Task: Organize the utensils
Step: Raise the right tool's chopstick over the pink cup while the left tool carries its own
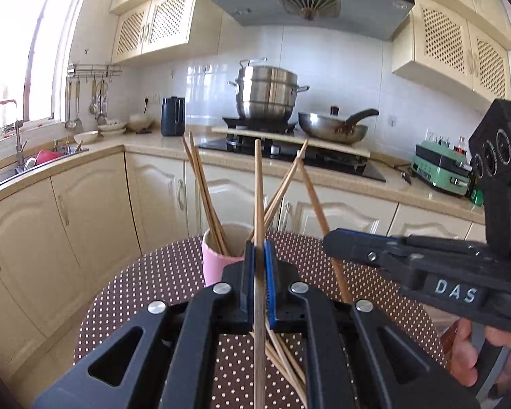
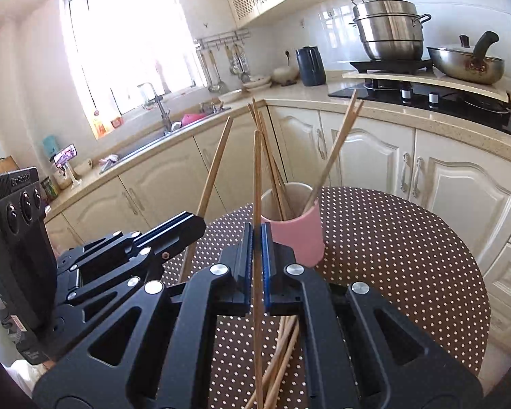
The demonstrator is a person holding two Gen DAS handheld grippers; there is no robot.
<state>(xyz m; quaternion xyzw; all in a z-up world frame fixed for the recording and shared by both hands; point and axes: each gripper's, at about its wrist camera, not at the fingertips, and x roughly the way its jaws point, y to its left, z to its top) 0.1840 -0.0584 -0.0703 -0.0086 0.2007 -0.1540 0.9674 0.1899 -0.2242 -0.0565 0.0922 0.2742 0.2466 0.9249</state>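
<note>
A pink cup stands on the round dotted table with several wooden chopsticks leaning in it. My left gripper is shut on one chopstick, held nearly upright just in front of the cup. My right gripper is shut on another chopstick, also raised beside the cup. More loose chopsticks lie on the table beneath both grippers, partly hidden by them.
Cream cabinets and a counter run behind the table. On the counter are a stove, a steel steamer pot, a wok, a dark kettle and a green appliance. A sink lies under the window. A hand grips the right tool.
</note>
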